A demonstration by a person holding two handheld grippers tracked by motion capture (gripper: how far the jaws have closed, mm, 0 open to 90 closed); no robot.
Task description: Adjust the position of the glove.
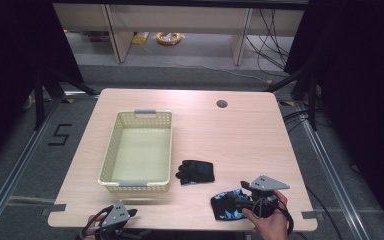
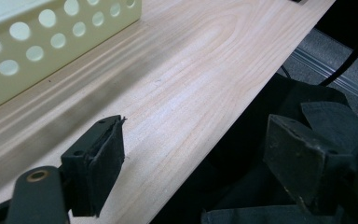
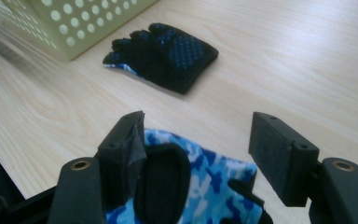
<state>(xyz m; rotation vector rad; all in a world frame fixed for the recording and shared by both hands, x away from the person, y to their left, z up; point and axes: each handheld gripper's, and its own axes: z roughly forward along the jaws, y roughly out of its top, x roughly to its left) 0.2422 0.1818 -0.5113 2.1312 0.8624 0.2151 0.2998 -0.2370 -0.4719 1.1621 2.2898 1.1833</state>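
Wooden table (image 1: 240, 130), camouflage glove (image 3: 205, 186) lying crosswise

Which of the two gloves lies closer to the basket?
The black dotted glove, lying palm up just right of the basket. The blue camouflage glove lies at the table's near edge, under the right gripper.

Grey floor (image 1: 190, 75); black drapes (image 1: 360, 75)

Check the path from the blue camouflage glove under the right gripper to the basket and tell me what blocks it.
Nothing visible blocks it. The right gripper hangs open right over the camouflage glove. The black glove lies between it and the basket, but flat on the table, so a lifted carry should pass above it.
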